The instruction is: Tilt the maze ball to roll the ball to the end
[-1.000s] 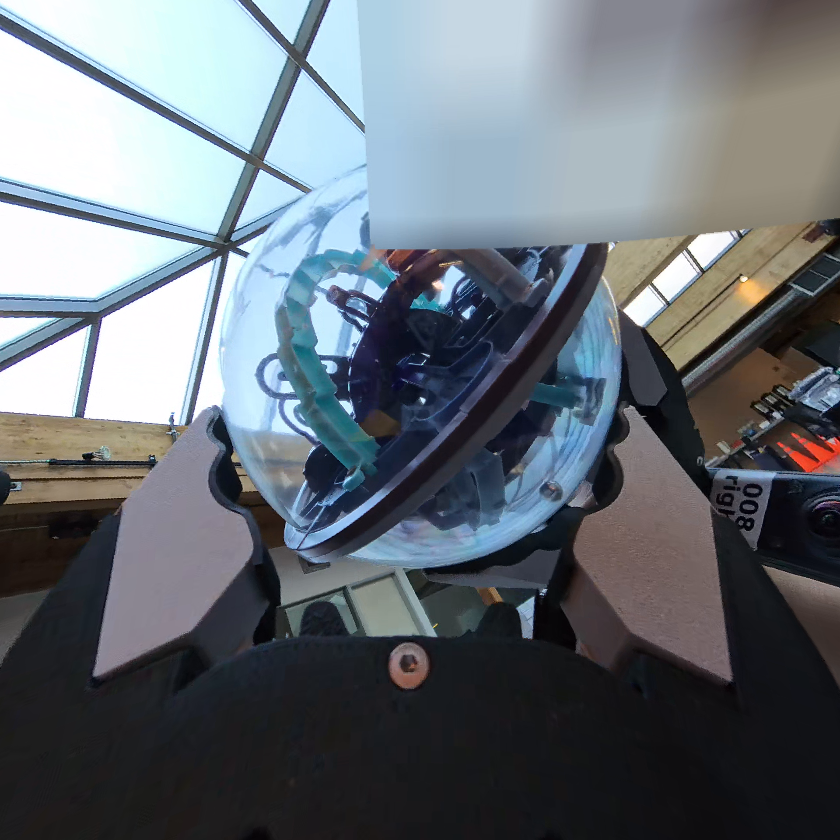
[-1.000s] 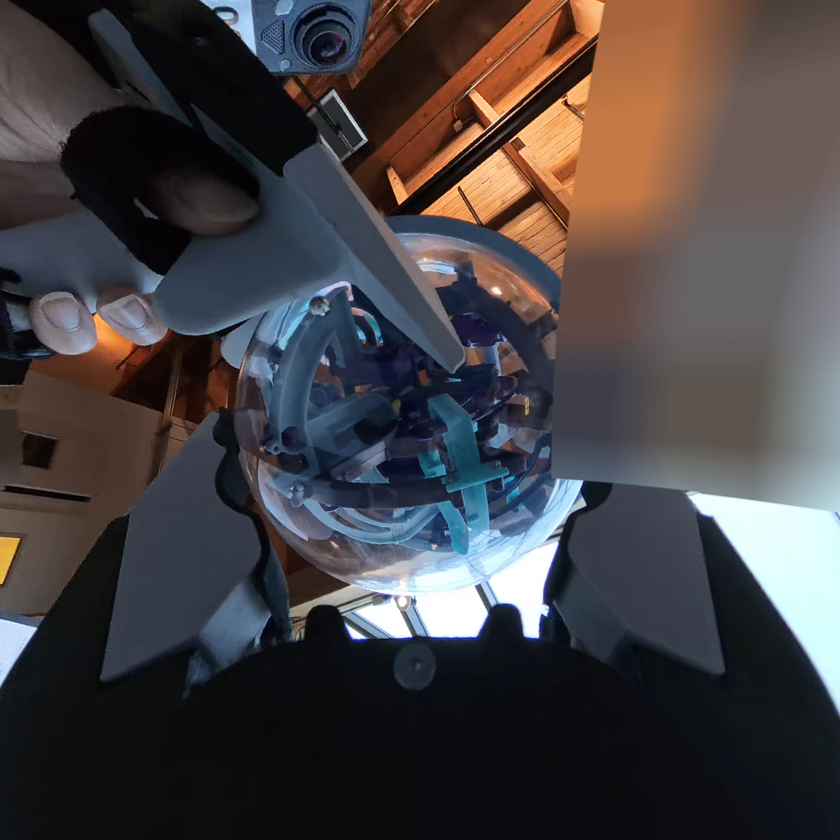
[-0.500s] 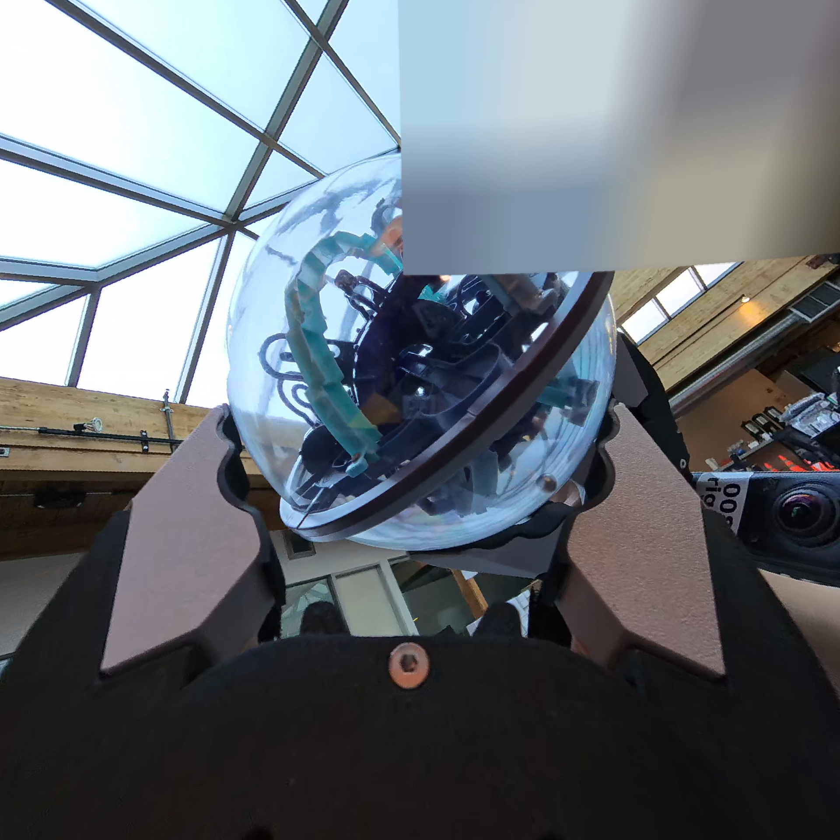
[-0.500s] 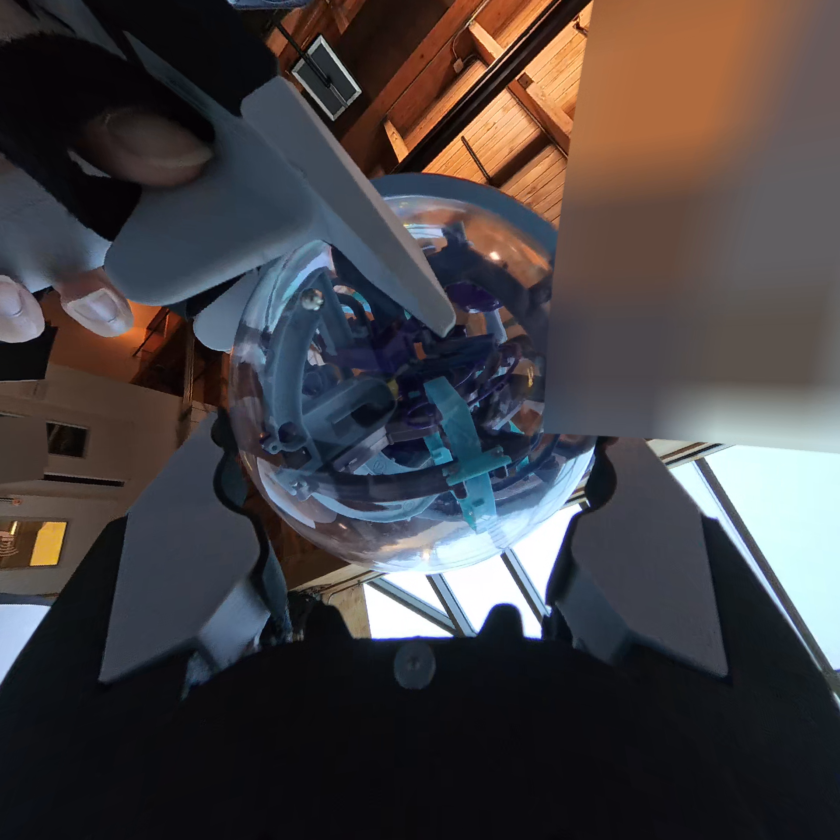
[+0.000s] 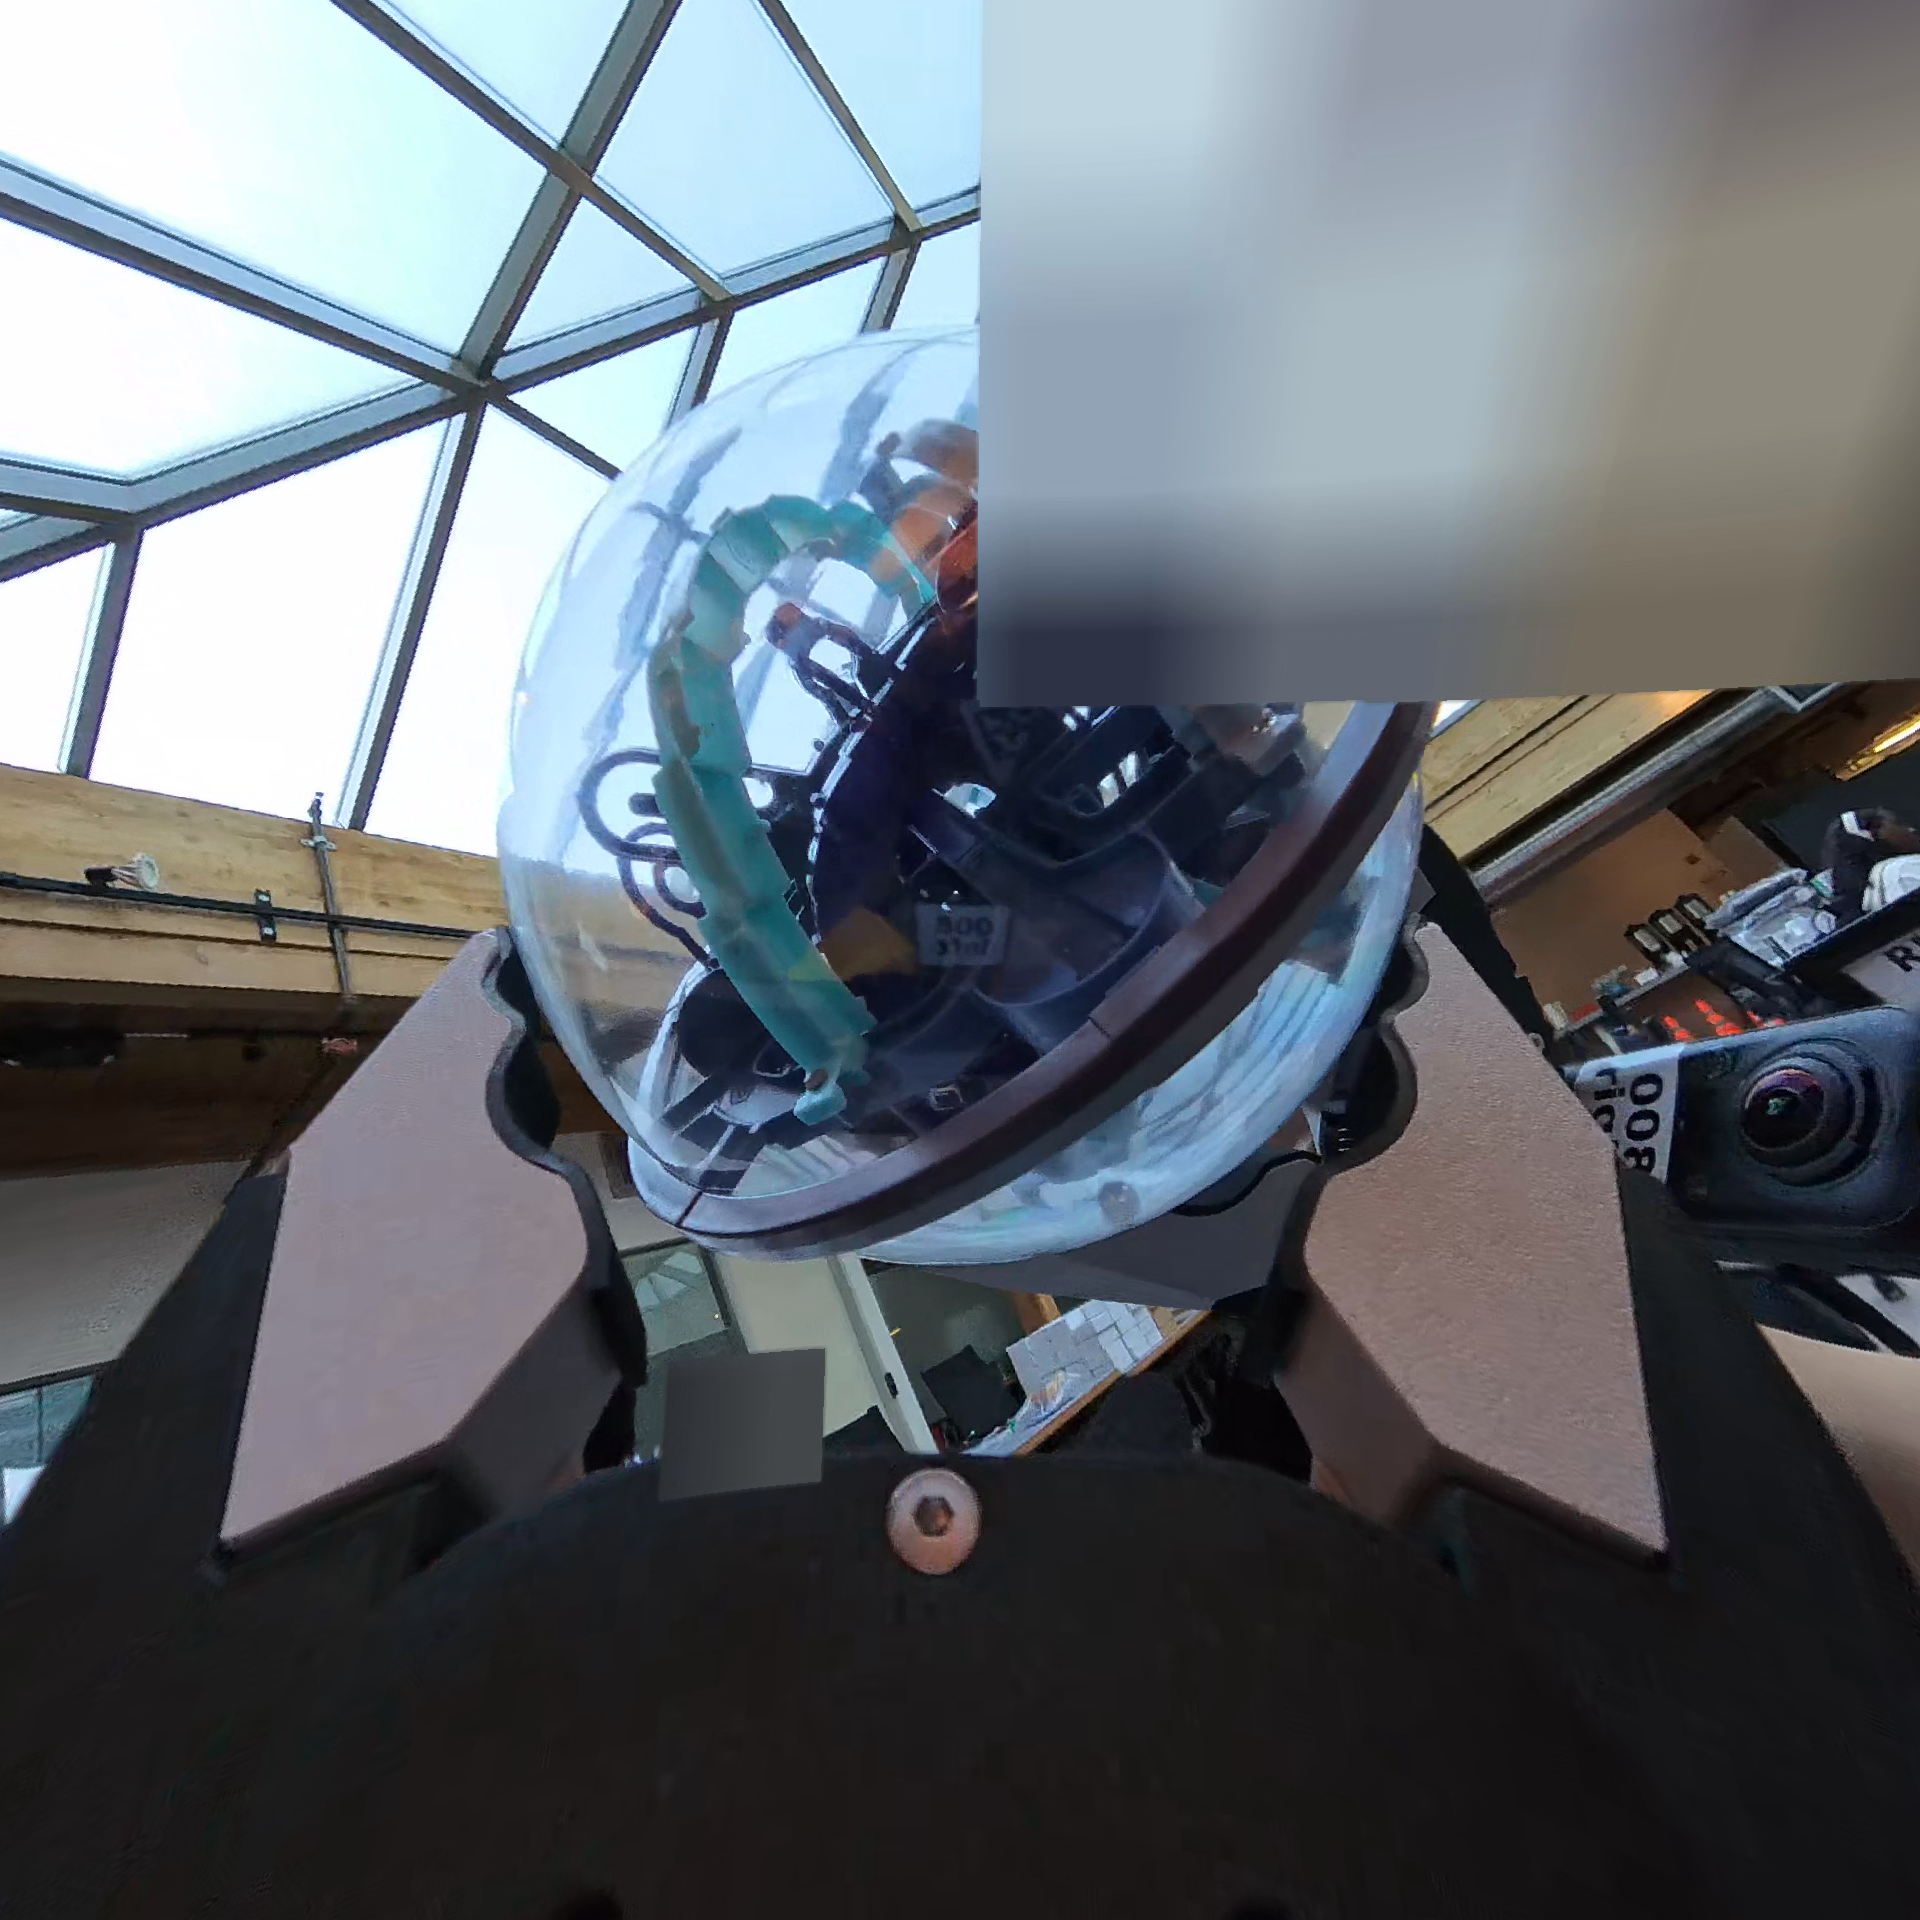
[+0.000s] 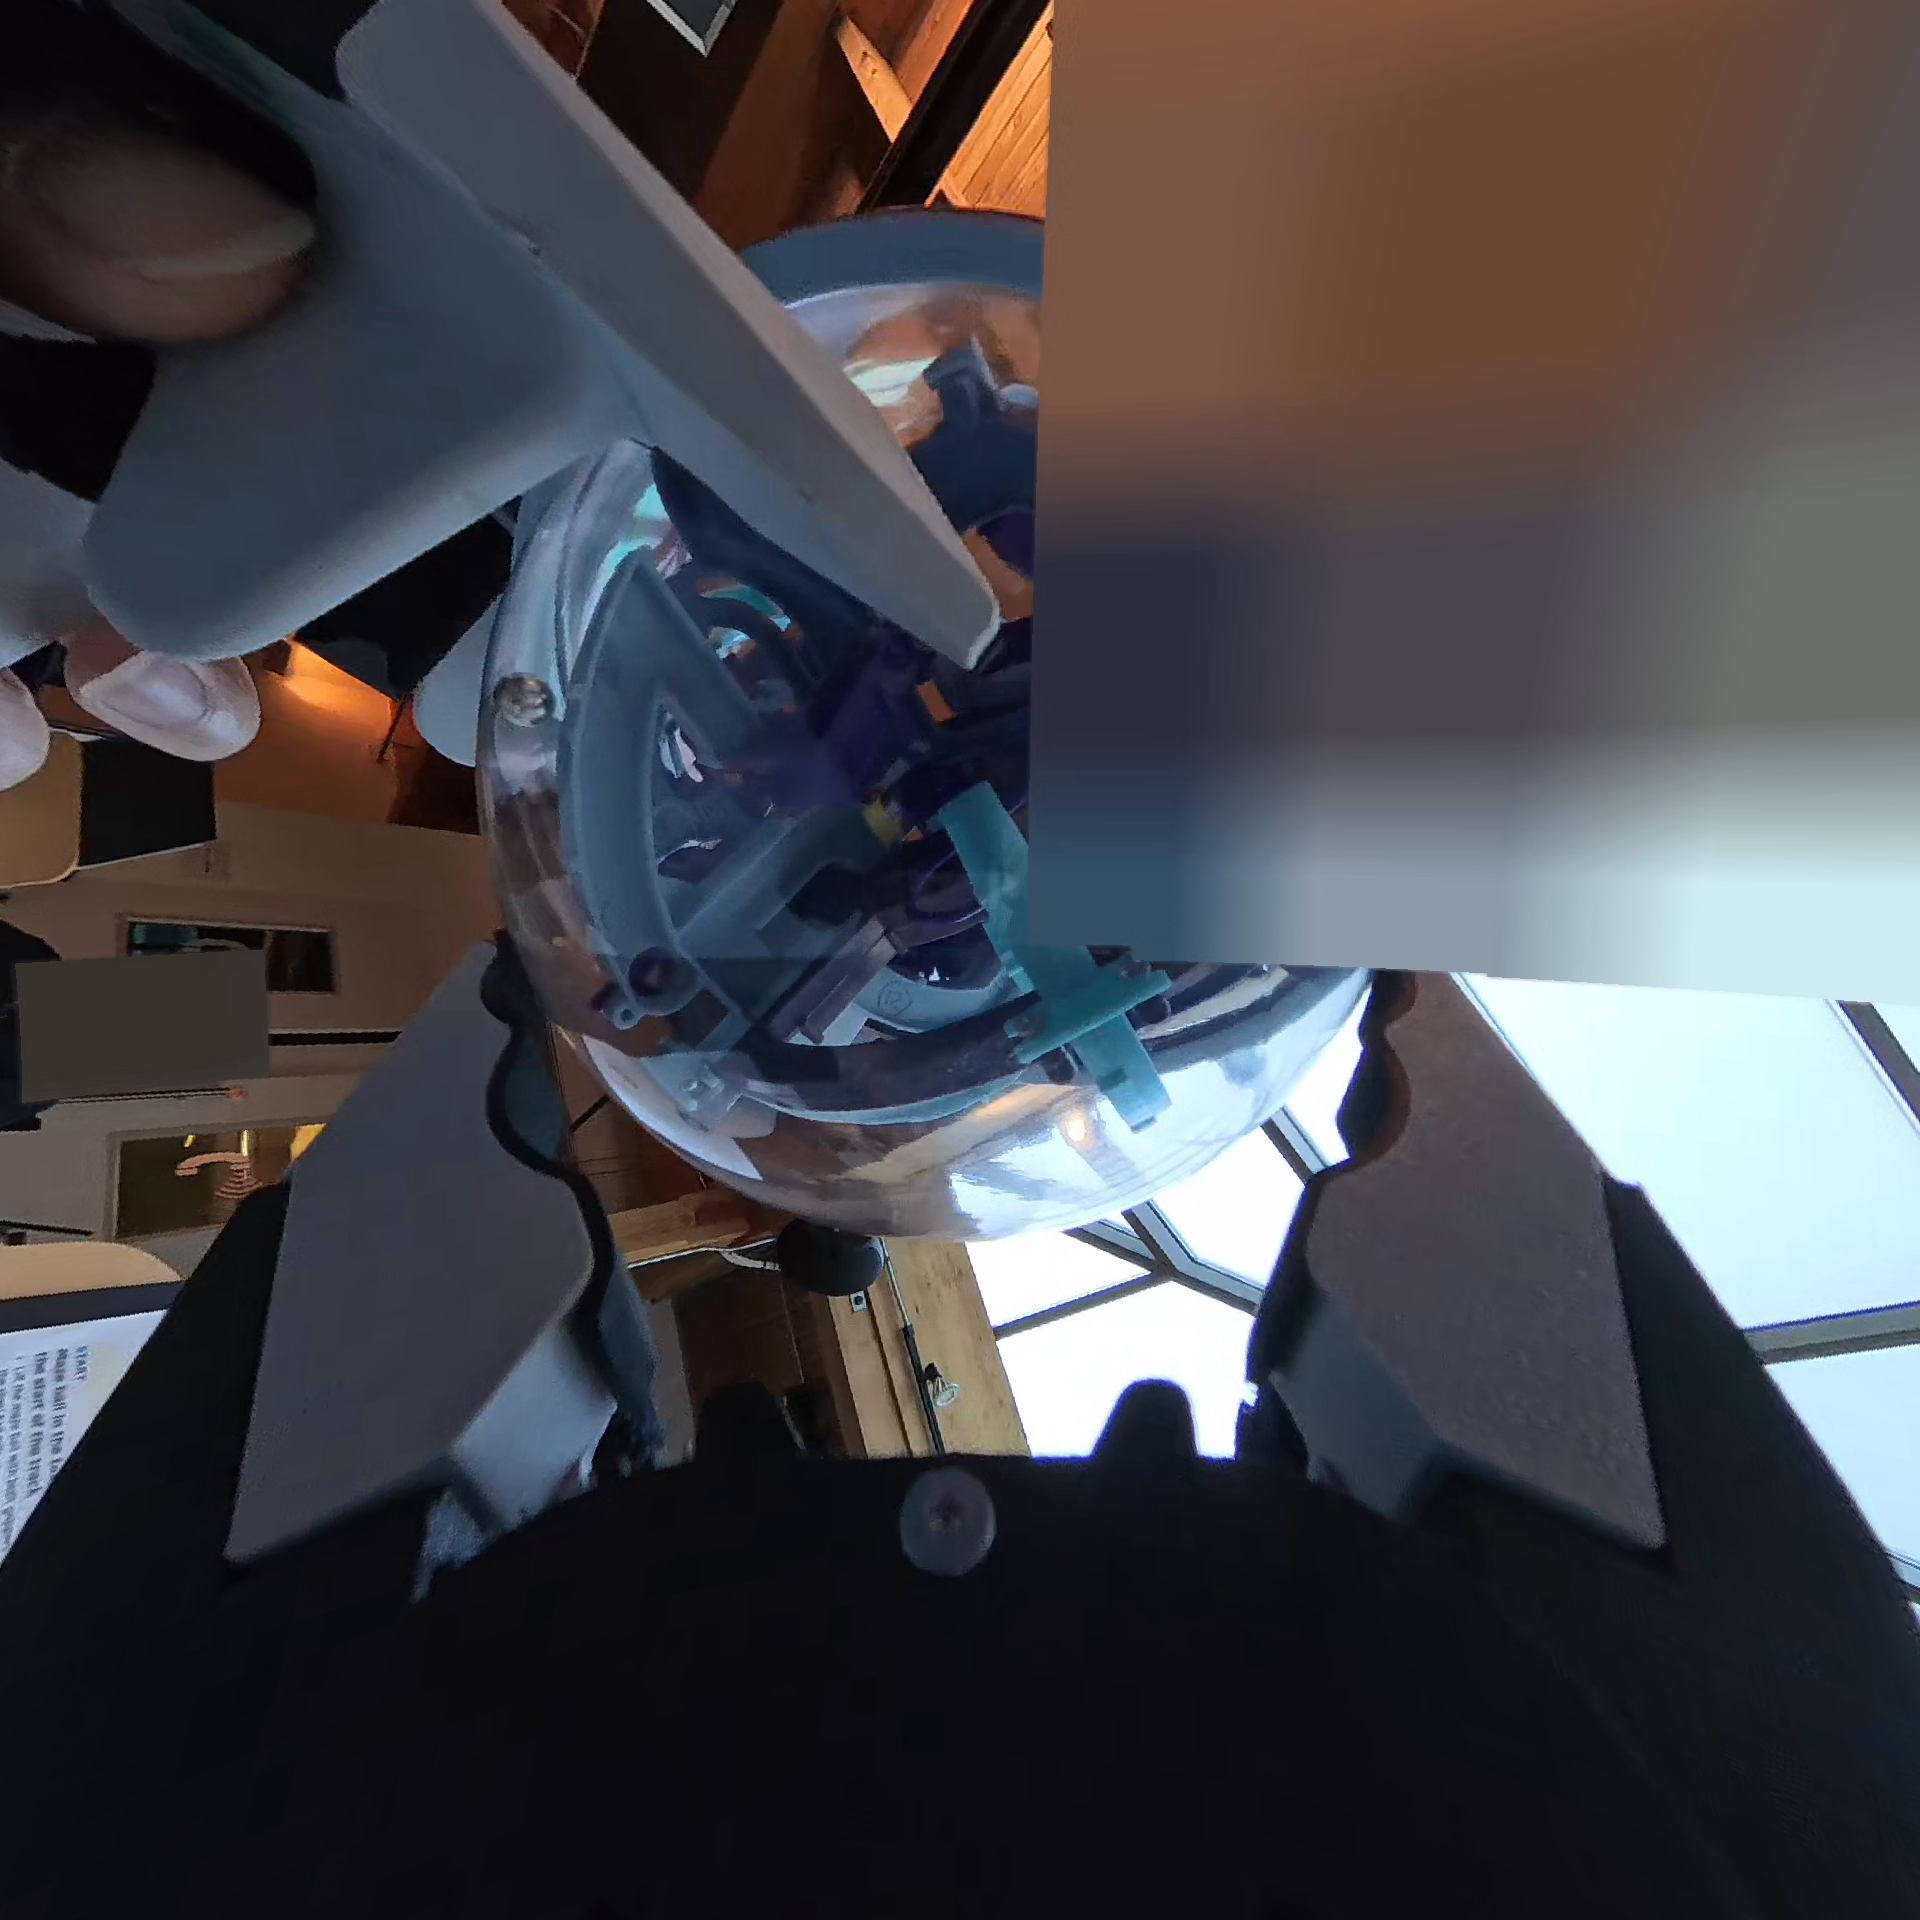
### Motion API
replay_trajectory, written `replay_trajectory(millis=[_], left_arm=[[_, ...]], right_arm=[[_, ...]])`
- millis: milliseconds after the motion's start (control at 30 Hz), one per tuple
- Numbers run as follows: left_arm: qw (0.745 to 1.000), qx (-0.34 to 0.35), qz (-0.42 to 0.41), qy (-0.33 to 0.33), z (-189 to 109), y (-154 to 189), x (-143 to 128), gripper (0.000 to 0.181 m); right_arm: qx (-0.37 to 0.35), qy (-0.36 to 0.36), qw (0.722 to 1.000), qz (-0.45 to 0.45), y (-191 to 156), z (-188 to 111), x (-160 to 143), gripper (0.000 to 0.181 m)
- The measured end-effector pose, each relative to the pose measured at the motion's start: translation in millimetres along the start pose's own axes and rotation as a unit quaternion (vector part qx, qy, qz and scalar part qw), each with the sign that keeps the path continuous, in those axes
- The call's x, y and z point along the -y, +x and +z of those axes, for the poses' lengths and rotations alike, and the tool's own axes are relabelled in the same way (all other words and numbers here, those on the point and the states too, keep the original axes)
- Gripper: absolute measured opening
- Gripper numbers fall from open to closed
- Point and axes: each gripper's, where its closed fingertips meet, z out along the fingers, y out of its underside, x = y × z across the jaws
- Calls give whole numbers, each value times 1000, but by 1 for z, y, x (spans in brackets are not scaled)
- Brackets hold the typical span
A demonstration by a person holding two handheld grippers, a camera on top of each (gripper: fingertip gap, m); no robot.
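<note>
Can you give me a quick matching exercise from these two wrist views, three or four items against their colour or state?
Column 1:
1. maze ball
2. curved toothed track inside it
3. equator ring of the sphere
4. left gripper

Column 2:
A. dark brown band
B. teal
C. clear shell, held up against the skylight
D. shut on the sphere, a finger at each side

Pairs: 1-C, 2-B, 3-A, 4-D

The right gripper grips the same sphere from the other side.
</note>
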Motion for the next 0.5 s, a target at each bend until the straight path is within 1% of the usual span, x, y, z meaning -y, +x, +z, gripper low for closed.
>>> replay_trajectory(millis=[400,500], left_arm=[[998,-30,-58,5,-4,2,-3,153],[997,-38,-72,-1,-5,1,-6,153]], right_arm=[[-5,-28,999,46,-8,-7,-2,153],[0,-23,999,38,-10,-7,-1,153]])
